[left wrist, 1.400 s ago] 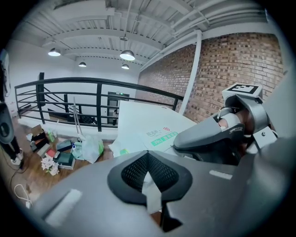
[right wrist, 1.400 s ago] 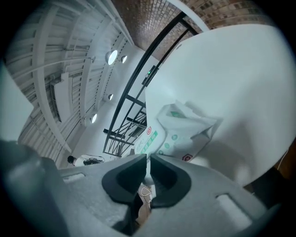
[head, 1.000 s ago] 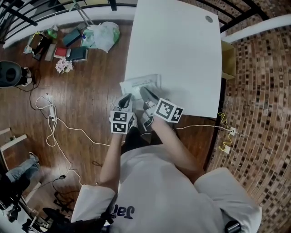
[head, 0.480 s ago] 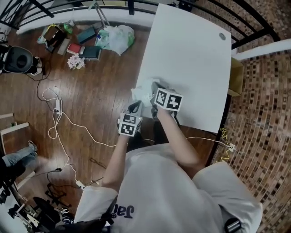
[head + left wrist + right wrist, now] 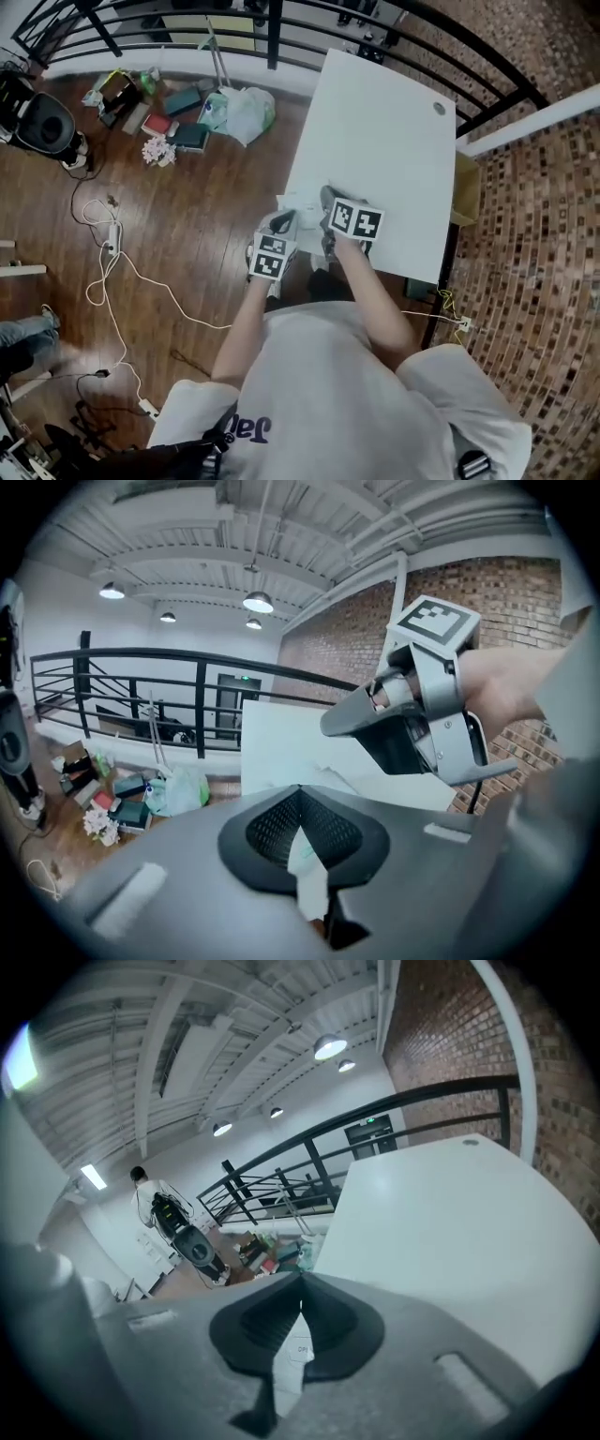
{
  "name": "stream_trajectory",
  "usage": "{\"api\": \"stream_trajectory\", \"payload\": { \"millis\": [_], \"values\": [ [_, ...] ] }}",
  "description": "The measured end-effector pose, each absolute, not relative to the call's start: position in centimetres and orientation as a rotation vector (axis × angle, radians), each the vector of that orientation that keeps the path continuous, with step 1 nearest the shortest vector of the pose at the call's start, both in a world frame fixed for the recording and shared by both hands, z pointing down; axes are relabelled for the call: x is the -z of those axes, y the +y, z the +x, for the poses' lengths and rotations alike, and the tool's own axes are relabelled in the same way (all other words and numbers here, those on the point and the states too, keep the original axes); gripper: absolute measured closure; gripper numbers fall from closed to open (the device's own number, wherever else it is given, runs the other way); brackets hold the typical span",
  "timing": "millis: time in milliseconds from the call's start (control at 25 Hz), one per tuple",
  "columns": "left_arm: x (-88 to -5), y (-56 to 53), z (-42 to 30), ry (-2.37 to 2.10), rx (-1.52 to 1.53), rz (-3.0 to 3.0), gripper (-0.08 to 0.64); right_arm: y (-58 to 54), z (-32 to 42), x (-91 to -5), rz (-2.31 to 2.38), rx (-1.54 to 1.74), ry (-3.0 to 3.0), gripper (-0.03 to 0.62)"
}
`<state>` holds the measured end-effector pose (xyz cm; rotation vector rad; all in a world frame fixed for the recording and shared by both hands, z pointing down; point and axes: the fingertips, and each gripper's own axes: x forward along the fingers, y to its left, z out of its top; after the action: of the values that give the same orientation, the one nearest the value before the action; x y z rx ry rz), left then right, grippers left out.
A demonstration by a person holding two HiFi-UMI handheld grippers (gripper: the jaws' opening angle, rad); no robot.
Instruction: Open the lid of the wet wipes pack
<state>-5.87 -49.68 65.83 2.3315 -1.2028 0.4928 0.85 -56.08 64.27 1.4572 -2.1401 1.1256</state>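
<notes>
The white wet wipes pack (image 5: 298,204) sits at the near left corner of the white table (image 5: 394,141), bunched up between my two grippers. My left gripper (image 5: 284,221) is shut on the pack's near edge; in the left gripper view a strip of white film (image 5: 307,864) shows between its pads. My right gripper (image 5: 326,198) is just right of it, over the pack, and appears in the left gripper view as a grey body (image 5: 412,710) with a marker cube. Its jaws (image 5: 302,1281) are shut on a white printed flap, the lid (image 5: 294,1354).
A black railing (image 5: 281,28) runs behind the table. Bags, books and flowers (image 5: 187,117) lie on the wooden floor to the left, with cables (image 5: 112,267). A brick-patterned floor lies to the right. A person (image 5: 155,1199) stands far off by a machine.
The pack lay flat on the table a second ago; now it is bunched and lifted between the grippers. Both grippers rose slightly and the right one rolled.
</notes>
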Motion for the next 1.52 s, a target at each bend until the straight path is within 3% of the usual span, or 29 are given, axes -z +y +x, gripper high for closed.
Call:
{"api": "stream_trajectory", "payload": {
  "millis": [240, 720, 1040, 1240, 1520],
  "values": [
    [-59.4, -48.7, -8.2, -1.227, -0.312, 2.431, 0.545, -49.7, 0.0, -59.5, 1.579, -0.996, -2.239, 0.606],
    [-48.4, -39.1, -2.4, -1.223, -0.023, 2.617, 0.545, -38.6, 6.7, -48.9, 1.844, -0.534, -2.418, 0.606],
    [-47.1, -22.5, -1.5, -1.602, 0.093, 2.507, 0.545, -19.2, 10.6, -50.6, 1.848, -0.495, -2.434, 0.606],
    [-49.7, -11.4, 2.1, -1.636, -0.103, 2.511, 0.545, -9.3, 13.3, -53.6, 1.825, -0.627, -2.364, 0.606],
    [-42.9, -7.6, 2.2, -1.665, 0.001, 2.574, 0.543, -6.3, 12.5, -45.7, 1.803, -0.352, -2.495, 0.606]
  ]
}}
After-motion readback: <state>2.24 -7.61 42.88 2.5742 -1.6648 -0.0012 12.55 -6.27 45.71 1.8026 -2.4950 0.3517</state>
